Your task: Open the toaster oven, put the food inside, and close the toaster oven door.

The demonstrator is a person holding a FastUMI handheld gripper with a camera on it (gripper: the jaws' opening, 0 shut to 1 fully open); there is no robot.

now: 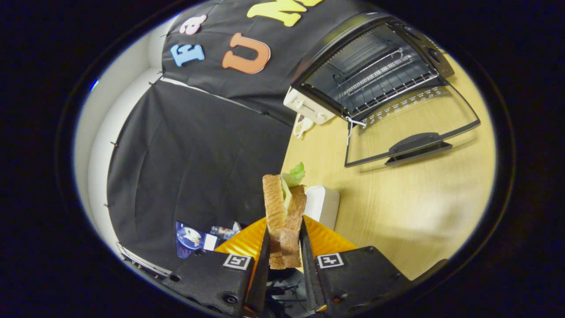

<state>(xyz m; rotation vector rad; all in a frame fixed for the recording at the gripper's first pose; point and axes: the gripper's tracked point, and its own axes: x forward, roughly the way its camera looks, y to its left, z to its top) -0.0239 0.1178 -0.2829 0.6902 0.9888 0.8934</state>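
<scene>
My gripper (pixel 284 240) is shut on a sandwich (pixel 282 207) of brown bread with green lettuce sticking out of its far end. Both fingers press its sides, and it stands on edge between them, lifted above an orange plate (pixel 329 238). Well beyond the fingers stands the black toaster oven (pixel 375 66) on the wooden table (pixel 410 194). Its glass door (pixel 410 128) hangs fully open, lying flat toward me with the handle (pixel 417 145) on its near edge. The wire rack (pixel 384 81) inside is bare.
A white box (pixel 324 205) lies on the table just past the plate. A white appliance (pixel 306 106) sits beside the oven against the black cloth wall. Off the table's edge, low down, lie a blue packet (pixel 190 238) and a small bottle (pixel 223 231).
</scene>
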